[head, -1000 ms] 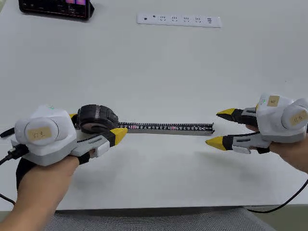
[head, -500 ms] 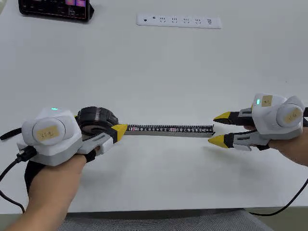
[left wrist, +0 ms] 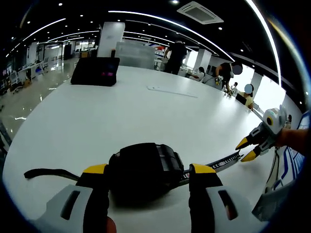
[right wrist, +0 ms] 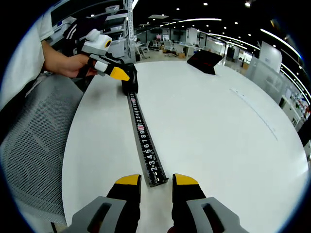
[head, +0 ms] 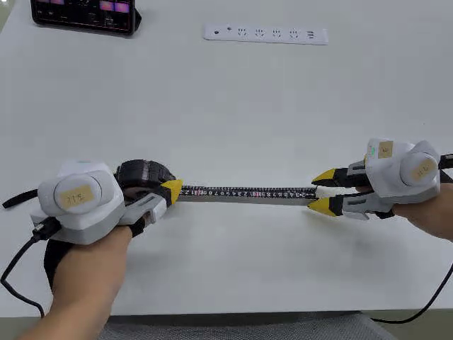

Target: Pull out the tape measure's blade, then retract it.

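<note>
Your right claw (right wrist: 158,180) sat with its two yellow tips parted, one on each side of the free end of the blade (right wrist: 142,137), close to it but not visibly pressing on it. Your left claw (left wrist: 148,170) was closed around the black tape measure (head: 144,176), which sat at the near left of the white table (head: 233,106). The blade ran from it, flat along the table, toward your right hand. It looked only partly drawn, so I judged the pull to be the step in hand. To do it well, you needed to close the right tips squarely on the very end of the blade, not further up the slick printed face, where they could slide off. You also needed a firm left hold so the tape measure would not drag along. The pull had to go straight along the blade's own line, low to the table, so it would neither twist nor buckle.
</note>
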### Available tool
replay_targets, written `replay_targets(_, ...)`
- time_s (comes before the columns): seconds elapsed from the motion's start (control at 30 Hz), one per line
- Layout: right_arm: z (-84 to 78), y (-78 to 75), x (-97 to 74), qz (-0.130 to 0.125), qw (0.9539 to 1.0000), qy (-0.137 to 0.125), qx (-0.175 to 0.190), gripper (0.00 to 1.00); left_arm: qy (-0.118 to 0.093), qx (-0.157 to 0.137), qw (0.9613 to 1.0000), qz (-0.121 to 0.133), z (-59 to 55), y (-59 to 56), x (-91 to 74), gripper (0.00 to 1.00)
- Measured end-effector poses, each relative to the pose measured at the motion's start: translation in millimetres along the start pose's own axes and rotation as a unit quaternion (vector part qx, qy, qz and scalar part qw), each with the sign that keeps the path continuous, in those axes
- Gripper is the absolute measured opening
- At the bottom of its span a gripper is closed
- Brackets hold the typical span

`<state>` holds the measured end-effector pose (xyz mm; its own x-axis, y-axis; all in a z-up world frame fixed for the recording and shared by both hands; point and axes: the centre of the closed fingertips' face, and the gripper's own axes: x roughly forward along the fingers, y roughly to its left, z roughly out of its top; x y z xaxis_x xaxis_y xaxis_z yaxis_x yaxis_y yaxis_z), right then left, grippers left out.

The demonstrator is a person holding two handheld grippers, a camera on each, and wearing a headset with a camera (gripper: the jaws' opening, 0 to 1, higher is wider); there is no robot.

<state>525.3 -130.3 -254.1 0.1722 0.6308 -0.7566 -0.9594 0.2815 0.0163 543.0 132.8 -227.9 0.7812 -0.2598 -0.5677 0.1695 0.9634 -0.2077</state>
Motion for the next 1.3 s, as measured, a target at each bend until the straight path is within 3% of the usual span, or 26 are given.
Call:
replay_targets(0.37, -1.8, 0.2, 3.7, 0.007, 0.9998, 0.011, -0.013, 0.20, -0.002, -0.001, 0.9999, 0.010, -1.0, 4.7, 1.9, 0.58)
replay_targets(1.3, -6.3, -2.4, 8.2, 0.033, 0.9964, 0.046, -0.063, 0.12, 0.009, -0.008, 0.9997, 0.020, -2.4, 6.1, 4.2, 0.59)
